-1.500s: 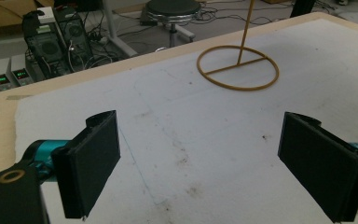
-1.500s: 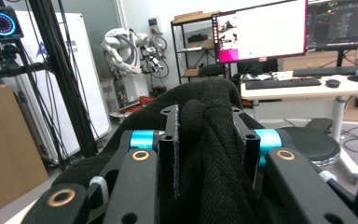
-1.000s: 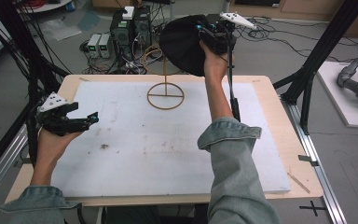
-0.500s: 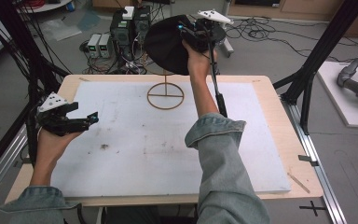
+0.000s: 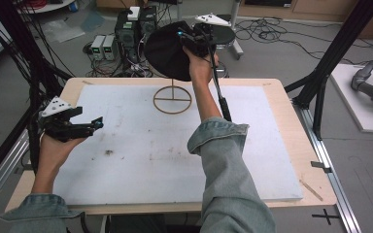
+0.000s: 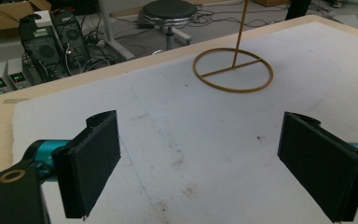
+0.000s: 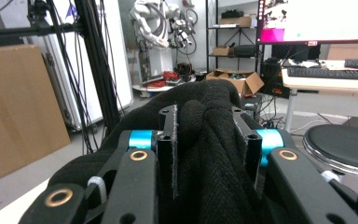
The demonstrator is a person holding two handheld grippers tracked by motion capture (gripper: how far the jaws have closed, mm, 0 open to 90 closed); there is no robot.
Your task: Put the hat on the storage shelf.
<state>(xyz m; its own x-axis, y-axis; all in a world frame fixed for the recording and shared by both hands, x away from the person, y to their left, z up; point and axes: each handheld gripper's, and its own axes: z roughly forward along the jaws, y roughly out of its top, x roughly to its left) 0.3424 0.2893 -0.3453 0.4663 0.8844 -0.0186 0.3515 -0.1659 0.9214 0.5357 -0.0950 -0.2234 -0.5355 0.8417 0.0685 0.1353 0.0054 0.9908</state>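
Observation:
A black knit hat (image 5: 166, 51) hangs in the air above the far edge of the table, with my right gripper (image 5: 188, 40) shut on a fold of it. In the right gripper view the hat's fabric (image 7: 205, 158) bulges up between the two jaws of the right gripper (image 7: 208, 140). Below it stands a wooden stand (image 5: 173, 99), a ring base with a thin upright post whose top is hidden behind the hat. My left gripper (image 5: 95, 125) hovers open at the table's left side, empty. From the left gripper (image 6: 207, 163), the stand (image 6: 233, 70) sits ahead.
A white foam board (image 5: 141, 155) covers the wooden table (image 5: 291, 111). Black frame posts (image 5: 335, 53) rise at both sides. Behind the table are a round stool (image 5: 222, 34), power units (image 5: 102, 47) and cables on the floor. A grey robot arm (image 5: 371, 82) lies at the right.
My right gripper has carried the hat leftward and a little farther back, over the stand's post. The left gripper has stayed in place.

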